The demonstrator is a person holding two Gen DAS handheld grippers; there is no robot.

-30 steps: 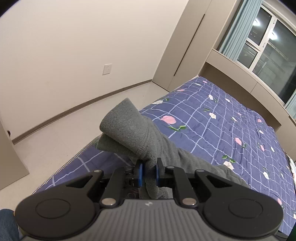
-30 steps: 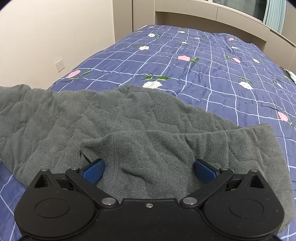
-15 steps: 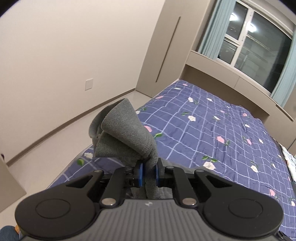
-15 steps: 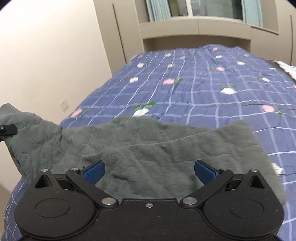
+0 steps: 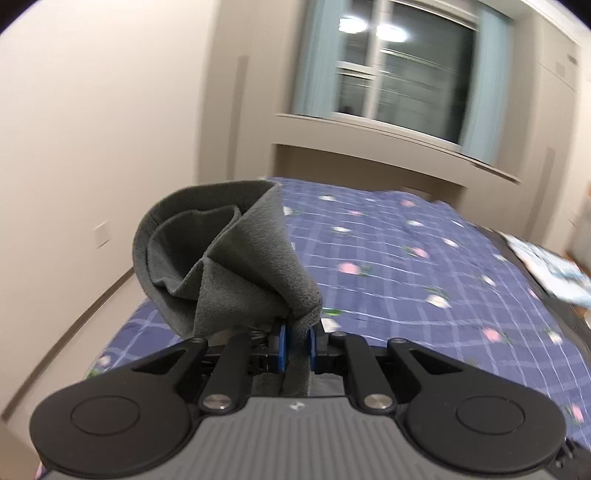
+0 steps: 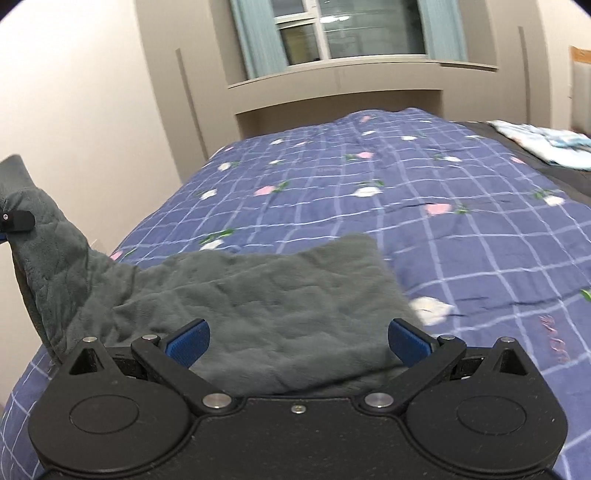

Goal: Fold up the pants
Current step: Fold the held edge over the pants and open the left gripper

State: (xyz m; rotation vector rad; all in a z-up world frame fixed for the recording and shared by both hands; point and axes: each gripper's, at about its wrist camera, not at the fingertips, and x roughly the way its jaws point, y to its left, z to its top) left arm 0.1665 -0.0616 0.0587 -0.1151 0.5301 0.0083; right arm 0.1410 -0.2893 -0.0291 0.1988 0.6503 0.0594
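One end of the grey fleece pants now raised higher off the blue checked floral quilt than a second ago, so a fold-over looks begun. Long axis left to right across the near bed edge. Left gripper clamped on that lifted end; right gripper spread wide, holding nothing

A bed under a blue checked quilt with flowers fills the room, beige walls beside it. A dark window with pale blue curtains reflects ceiling lights.
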